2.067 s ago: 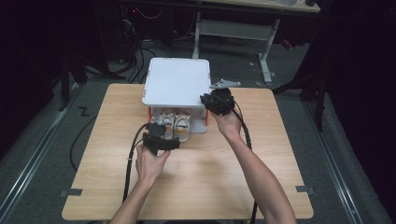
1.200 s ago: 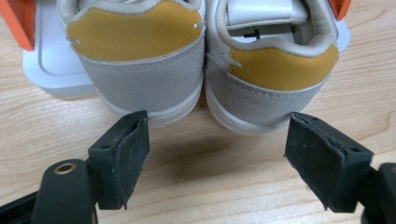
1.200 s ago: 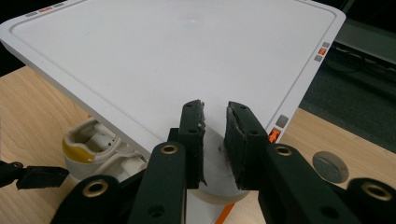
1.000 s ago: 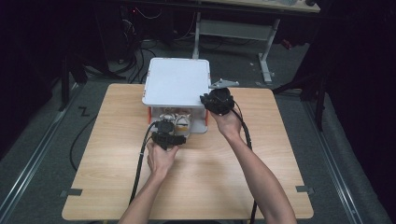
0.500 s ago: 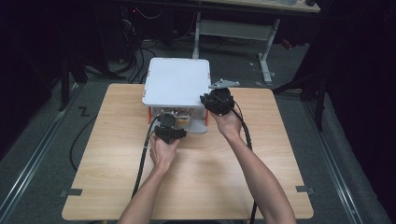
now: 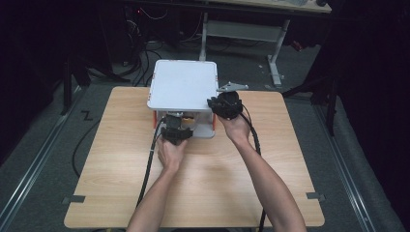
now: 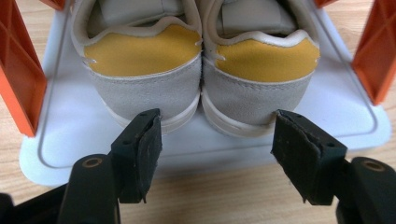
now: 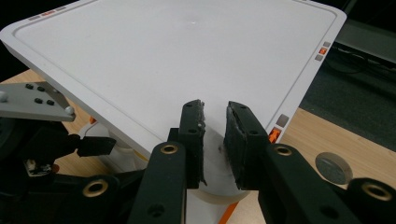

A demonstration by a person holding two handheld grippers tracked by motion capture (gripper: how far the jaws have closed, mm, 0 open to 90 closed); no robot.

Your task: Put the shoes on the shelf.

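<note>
Worktop (image 6: pixel 121 193) carries a white box, lid (image 6: pixel 183 89) raised at the front. Right gripper (image 8: pixel 215 140) has its jaws narrow, clamped on the lid's front edge. Pair of grey-yellow shoes (image 7: pixel 201 70) sits on the box base, heels outward. Left gripper (image 7: pixel 217 154) at the heels, jaws wide, just been closing, not touching.

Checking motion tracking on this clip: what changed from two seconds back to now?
The left gripper moved up the table from the near left to the box's open front; its jaws, just closing a little, stand open at the heels of the pair of shoes, not touching them. Unchanged: the right gripper pinching the lifted white lid, the box and the shoes.
</note>
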